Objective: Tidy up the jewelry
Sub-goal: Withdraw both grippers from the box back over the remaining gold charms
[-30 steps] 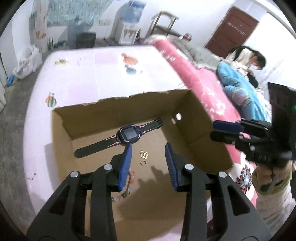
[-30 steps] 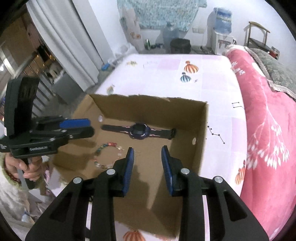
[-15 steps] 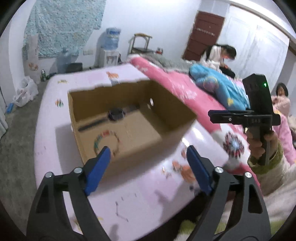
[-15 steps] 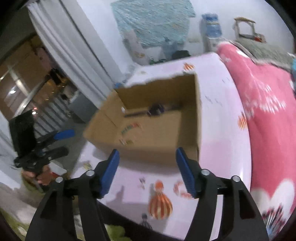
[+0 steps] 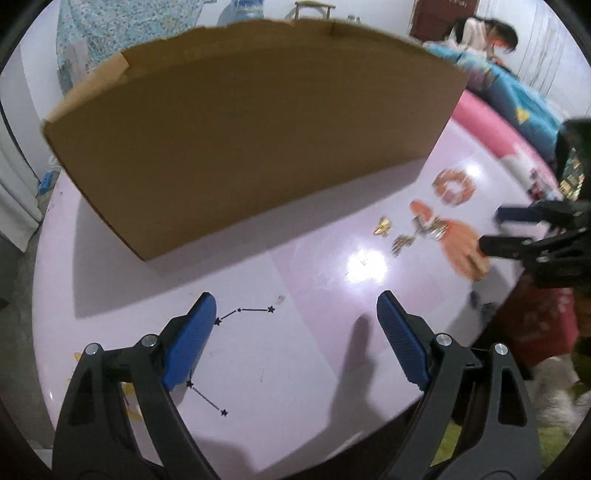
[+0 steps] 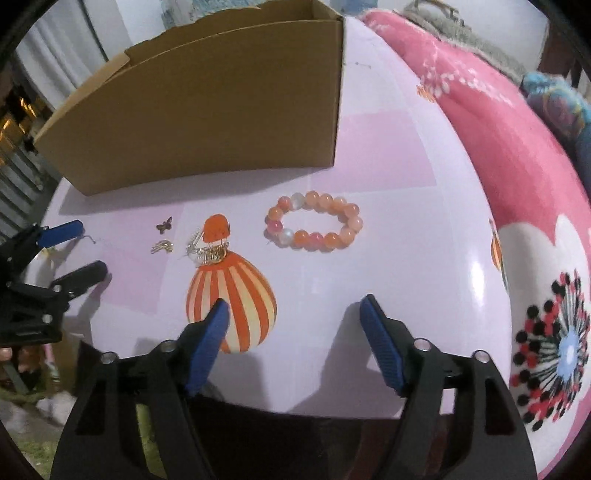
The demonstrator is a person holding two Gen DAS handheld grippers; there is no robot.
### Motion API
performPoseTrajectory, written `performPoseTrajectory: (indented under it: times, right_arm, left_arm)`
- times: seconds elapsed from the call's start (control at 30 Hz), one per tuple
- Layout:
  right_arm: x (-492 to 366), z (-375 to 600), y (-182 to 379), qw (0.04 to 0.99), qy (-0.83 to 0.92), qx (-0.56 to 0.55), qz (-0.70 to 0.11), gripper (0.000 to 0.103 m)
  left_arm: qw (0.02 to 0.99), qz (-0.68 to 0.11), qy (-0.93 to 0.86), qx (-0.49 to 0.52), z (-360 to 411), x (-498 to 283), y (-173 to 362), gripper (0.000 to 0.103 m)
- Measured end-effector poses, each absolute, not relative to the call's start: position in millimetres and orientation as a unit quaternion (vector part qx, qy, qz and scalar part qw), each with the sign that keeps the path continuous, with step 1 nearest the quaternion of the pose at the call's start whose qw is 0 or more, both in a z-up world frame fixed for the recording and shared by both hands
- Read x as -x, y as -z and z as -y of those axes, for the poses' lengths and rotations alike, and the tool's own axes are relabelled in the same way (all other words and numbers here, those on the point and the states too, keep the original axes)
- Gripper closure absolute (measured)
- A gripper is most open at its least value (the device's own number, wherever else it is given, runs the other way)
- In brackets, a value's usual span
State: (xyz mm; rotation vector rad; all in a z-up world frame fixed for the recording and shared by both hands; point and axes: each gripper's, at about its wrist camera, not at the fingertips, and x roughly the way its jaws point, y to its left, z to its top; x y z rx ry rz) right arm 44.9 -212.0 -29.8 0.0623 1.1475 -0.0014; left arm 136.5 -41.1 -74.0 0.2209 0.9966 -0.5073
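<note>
A brown cardboard box [image 5: 251, 140] [image 6: 207, 122] stands on the pink tablecloth; its near wall hides the inside. In front of it lie an orange and white beaded bracelet [image 6: 301, 236] [image 5: 441, 184], a small butterfly charm [image 6: 164, 224] [image 5: 382, 226], a gold wing piece [image 6: 162, 246] and a tangle of gold and silver bits [image 6: 207, 253] [image 5: 432, 227]. My left gripper [image 5: 295, 295] [image 6: 92, 246] is open over bare cloth, left of the small pieces. The jaws of my right gripper [image 6: 293, 300] [image 5: 491, 229] are opening with nothing between them, just short of the bracelet.
A pink flowered blanket [image 6: 498, 129] lies along the table's right side. An orange striped balloon print [image 6: 231, 299] is under the right gripper's left finger. A person [image 5: 487, 33] sits far back. The table's near edge runs just below both grippers.
Both grippers have drawn back from above the box's inside and sunk low in front of its near wall. Their jaws have widened. The watch inside the box is out of sight.
</note>
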Motion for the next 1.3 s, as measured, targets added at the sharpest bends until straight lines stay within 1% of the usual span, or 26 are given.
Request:
performPoseTrajectory:
  times: [0.07,0.1,0.2,0.27,0.3,0.33,0.73,1.07,1.2,1.3]
  right_arm:
    - [-45.3,205.1,32.7,0.842,0.016,-0.002,-0.539,0.023]
    - [-46.1,202.1,34.7,0.842,0.02,0.009,-0.539,0.021]
    - [-44.2,196.8,37.1,0.845,0.018,0.02,-0.533,0.013]
    - [-43.2,196.3,38.3,0.846,0.019,0.019,-0.532,0.012]
    - [-42.9,196.2,38.6,0.846,0.019,0.015,-0.533,0.008]
    - [-43.3,197.7,40.2,0.844,0.017,0.01,-0.536,0.007]
    - [-45.1,204.4,42.4,0.845,0.012,0.005,-0.534,0.006]
    - [-41.4,203.6,43.5,0.851,0.011,0.005,-0.525,0.007]
    - [-42.5,199.7,39.6,0.848,0.016,0.021,-0.529,0.007]
    - [-39.8,195.2,34.2,0.856,0.013,0.017,-0.517,0.007]
  left_arm:
    - [0.849,-0.457,0.235,-0.124,45.3,-131.4,76.3,0.016]
    - [0.851,-0.453,0.233,-0.13,46.3,-130.1,77.0,0.013]
    - [0.857,-0.447,0.227,-0.118,42.2,-128.8,80.1,0.009]
    - [0.861,-0.442,0.224,-0.117,40.2,-127.3,81.4,0.008]
    - [0.862,-0.439,0.223,-0.119,39.0,-127.1,81.9,0.008]
    - [0.863,-0.439,0.223,-0.118,38.2,-127.4,81.7,0.008]
    - [0.856,-0.45,0.222,-0.121,43.1,-128.6,76.3,0.007]
    - [0.859,-0.445,0.223,-0.122,41.1,-127.1,77.7,0.007]
    - [0.859,-0.445,0.223,-0.122,40.9,-127.1,77.5,0.007]
    - [0.858,-0.446,0.223,-0.122,41.1,-127.3,77.5,0.007]
